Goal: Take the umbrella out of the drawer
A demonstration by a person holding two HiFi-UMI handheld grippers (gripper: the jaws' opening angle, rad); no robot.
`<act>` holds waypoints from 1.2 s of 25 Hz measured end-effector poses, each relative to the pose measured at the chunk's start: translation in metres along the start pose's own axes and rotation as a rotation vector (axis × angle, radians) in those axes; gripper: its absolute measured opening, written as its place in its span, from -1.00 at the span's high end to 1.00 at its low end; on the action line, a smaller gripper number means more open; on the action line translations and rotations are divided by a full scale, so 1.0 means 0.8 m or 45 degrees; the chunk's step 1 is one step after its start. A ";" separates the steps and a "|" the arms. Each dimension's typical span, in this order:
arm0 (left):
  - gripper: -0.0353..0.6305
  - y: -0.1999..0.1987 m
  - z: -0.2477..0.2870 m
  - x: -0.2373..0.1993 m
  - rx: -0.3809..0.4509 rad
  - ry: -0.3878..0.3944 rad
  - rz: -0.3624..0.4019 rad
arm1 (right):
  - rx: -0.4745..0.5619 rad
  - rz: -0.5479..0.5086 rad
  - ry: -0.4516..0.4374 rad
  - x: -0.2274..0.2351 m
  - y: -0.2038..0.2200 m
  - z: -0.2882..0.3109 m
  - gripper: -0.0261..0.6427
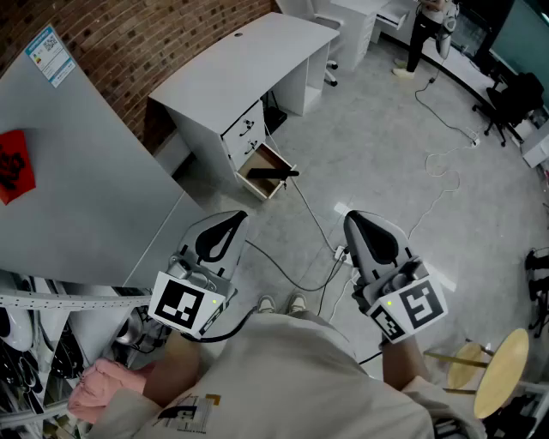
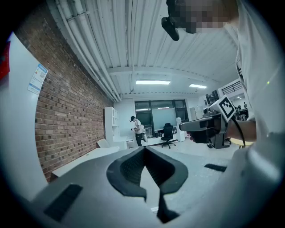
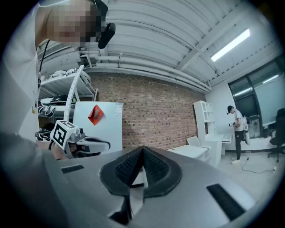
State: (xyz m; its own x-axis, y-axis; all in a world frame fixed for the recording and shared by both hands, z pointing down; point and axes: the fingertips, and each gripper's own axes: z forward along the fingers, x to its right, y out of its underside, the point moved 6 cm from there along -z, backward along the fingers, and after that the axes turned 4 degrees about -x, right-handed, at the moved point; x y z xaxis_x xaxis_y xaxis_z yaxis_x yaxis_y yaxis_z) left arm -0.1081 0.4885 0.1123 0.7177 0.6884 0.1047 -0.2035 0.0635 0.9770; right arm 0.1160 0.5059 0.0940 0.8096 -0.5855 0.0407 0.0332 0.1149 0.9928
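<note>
A white desk (image 1: 232,77) stands against the brick wall, and its bottom drawer (image 1: 257,183) is pulled open. A black folded umbrella (image 1: 273,174) lies across the drawer, one end sticking out past the right rim. My left gripper (image 1: 230,219) and right gripper (image 1: 353,219) are held close to my body, well short of the drawer and pointing toward it. In the left gripper view the left gripper (image 2: 144,149) has its pads met at the tip with nothing between them. The right gripper (image 3: 143,148) looks the same in its own view: shut and empty.
A large white panel (image 1: 77,180) leans at the left. Cables (image 1: 319,233) run over the floor from the desk toward my feet. A metal rack (image 1: 51,300) is at lower left, a wooden stool (image 1: 502,373) at lower right. A person (image 1: 429,26) stands far off.
</note>
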 end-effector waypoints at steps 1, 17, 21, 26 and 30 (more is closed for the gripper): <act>0.87 0.000 0.001 0.001 0.001 -0.002 -0.003 | 0.005 0.007 -0.007 0.001 0.001 -0.001 0.90; 0.87 -0.005 0.031 0.022 -0.024 -0.035 0.000 | 0.067 0.063 -0.074 0.034 0.003 -0.012 0.90; 0.87 -0.006 0.040 0.032 -0.034 -0.052 -0.002 | 0.045 0.047 -0.098 0.046 0.008 -0.015 0.90; 0.87 -0.006 0.052 0.047 -0.045 -0.065 0.005 | 0.024 0.052 -0.121 0.062 0.019 -0.020 0.90; 0.87 -0.006 0.059 0.054 -0.052 -0.072 0.012 | 0.034 0.091 -0.167 0.066 0.021 -0.020 0.90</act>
State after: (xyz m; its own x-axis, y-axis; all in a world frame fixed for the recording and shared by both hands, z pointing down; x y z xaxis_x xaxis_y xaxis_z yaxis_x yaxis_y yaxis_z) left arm -0.0445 0.4840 0.1209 0.7518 0.6473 0.1256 -0.2366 0.0869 0.9677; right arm 0.1686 0.4897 0.1114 0.7256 -0.6768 0.1242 -0.0387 0.1401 0.9894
